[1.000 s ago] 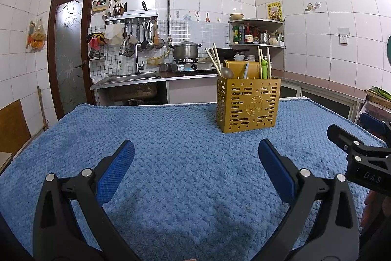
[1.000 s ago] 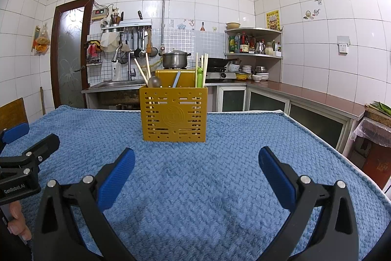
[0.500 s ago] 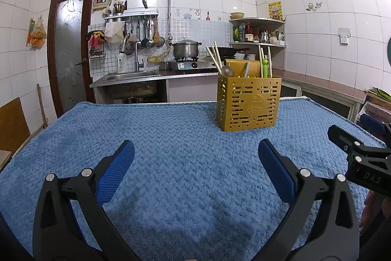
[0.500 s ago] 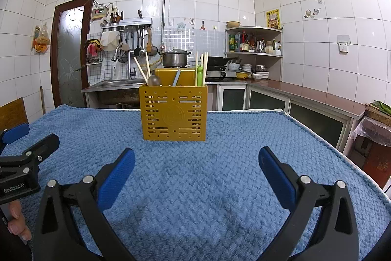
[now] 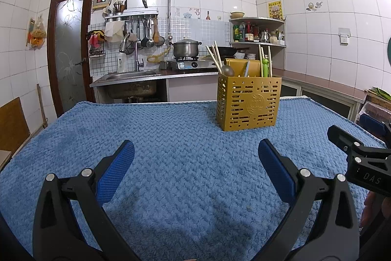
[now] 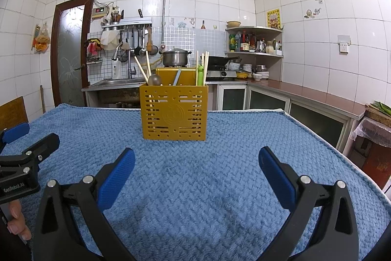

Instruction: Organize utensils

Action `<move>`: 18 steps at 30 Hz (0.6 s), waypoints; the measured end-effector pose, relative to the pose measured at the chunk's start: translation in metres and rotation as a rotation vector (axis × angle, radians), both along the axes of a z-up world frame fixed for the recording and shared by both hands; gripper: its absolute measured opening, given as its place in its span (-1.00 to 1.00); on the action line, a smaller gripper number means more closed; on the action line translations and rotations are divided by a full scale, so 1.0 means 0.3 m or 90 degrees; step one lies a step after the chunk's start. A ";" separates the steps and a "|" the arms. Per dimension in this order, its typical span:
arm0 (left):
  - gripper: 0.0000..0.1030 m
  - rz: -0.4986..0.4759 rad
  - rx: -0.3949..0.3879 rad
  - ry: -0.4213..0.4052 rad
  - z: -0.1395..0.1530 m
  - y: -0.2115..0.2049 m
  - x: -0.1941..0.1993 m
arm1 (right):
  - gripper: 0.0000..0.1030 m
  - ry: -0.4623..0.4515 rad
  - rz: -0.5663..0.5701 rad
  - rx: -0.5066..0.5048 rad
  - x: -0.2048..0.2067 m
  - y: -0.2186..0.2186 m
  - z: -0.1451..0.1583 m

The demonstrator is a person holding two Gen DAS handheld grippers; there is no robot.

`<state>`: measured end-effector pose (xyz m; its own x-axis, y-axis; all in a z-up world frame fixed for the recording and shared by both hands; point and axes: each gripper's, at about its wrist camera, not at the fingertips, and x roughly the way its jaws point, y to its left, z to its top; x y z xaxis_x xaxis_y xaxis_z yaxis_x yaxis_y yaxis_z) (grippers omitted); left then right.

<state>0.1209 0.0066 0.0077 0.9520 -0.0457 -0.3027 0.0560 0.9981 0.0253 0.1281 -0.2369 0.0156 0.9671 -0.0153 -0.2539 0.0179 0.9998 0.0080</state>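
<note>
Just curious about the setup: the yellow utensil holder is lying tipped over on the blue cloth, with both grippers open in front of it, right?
Not quite. The yellow utensil holder stands upright on the blue cloth, as the right wrist view shows. Both the right gripper and the left gripper are open.

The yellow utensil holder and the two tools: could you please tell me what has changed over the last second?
Almost nothing. The yellow utensil holder looks marginally nearer in both views. Left tool and right tool stay open and empty above the blue cloth.
</note>
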 end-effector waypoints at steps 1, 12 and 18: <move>0.90 0.001 0.000 0.000 0.001 0.000 0.000 | 0.92 0.000 0.000 0.000 -0.001 -0.001 -0.002; 0.90 0.002 -0.004 0.003 0.002 0.000 0.005 | 0.92 0.000 0.000 -0.001 0.000 0.001 0.000; 0.90 0.006 -0.019 0.013 -0.001 0.013 0.013 | 0.92 0.000 0.001 -0.002 -0.001 -0.001 -0.002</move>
